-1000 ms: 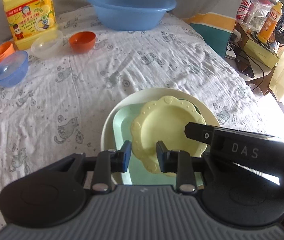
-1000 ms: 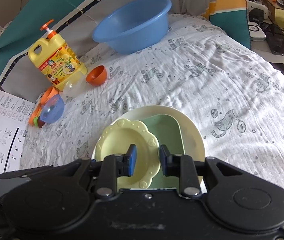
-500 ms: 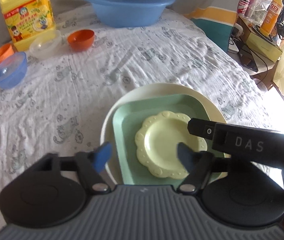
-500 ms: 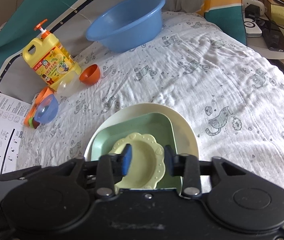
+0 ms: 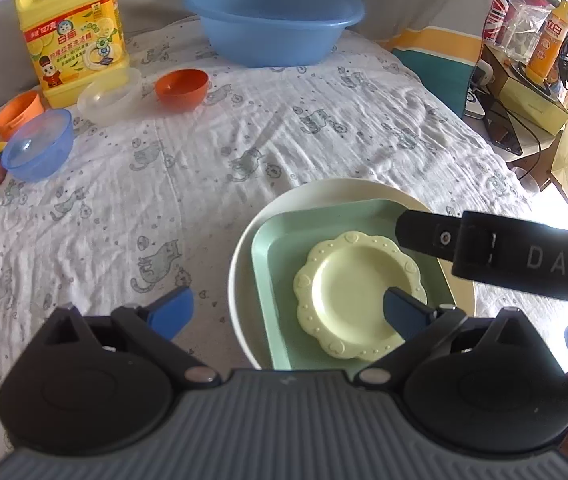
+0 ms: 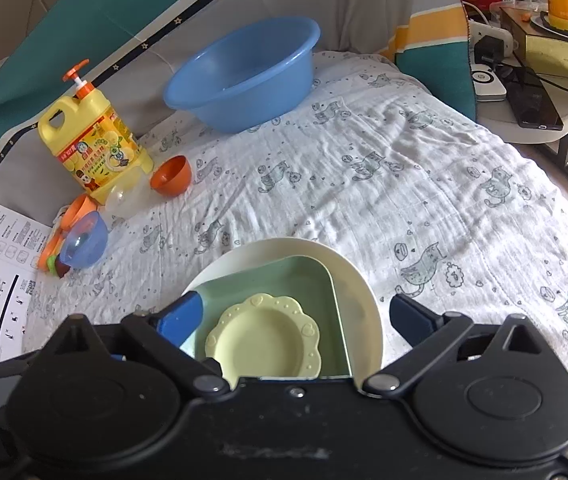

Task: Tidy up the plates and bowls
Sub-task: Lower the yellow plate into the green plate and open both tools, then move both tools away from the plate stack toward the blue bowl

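The small yellow scalloped plate [image 5: 353, 298] lies flat inside the green square plate [image 5: 280, 248], which sits on the round cream plate [image 5: 315, 194]; the stack rests on the cat-print cloth [image 5: 212, 152]; the left gripper [image 5: 287, 312] hovers just above it with jaws opening wide, nothing clasped between them; the right gripper [image 6: 297, 314] likewise spreads its jaws over the stack, released, the yellow plate lying free below; well apart at the far left stand the orange bowl [image 5: 182, 88], clear bowl [image 5: 110, 96], blue bowl [image 5: 40, 148], detergent jug [image 5: 74, 30] and blue basin [image 5: 274, 18].
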### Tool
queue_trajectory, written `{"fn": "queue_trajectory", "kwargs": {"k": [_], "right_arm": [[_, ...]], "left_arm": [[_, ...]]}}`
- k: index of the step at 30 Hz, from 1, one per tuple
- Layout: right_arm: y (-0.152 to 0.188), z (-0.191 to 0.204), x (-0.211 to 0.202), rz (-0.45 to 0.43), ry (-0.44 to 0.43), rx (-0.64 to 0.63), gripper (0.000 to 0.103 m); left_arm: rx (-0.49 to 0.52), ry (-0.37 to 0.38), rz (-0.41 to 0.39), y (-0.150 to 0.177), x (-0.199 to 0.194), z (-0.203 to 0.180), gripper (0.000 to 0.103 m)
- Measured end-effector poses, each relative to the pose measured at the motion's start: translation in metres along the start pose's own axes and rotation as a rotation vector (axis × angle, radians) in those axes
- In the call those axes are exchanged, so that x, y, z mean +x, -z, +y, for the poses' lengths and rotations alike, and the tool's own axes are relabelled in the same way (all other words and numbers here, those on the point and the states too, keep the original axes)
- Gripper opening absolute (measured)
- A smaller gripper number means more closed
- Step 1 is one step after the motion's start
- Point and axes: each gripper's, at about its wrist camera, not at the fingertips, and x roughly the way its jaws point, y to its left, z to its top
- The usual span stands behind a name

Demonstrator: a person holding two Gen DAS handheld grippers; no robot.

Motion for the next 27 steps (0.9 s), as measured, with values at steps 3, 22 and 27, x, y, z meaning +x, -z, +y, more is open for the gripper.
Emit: {"fn": "queue_trajectory", "kwargs": {"k": [3,22,27], "right_arm": [[-0.001,0.005,0.001,0.001,0.002,-0.012,0.103],[-0.010,0.058,0.024,0.045,-0.024,-0.091,0.103],[-0.015,0.089,0.038,0.060,-0.048,-0.132,0.103]], "left_arm": [[-0.008,0.002,-0.008,0.000,-0.003,0.004,0.103],[-0.160,-0.020,-0.031,0.006,-0.011,0.067,0.103],[-0.230,-0.060,-0.041,0.007,-0.011,0.108,0.103]]}}
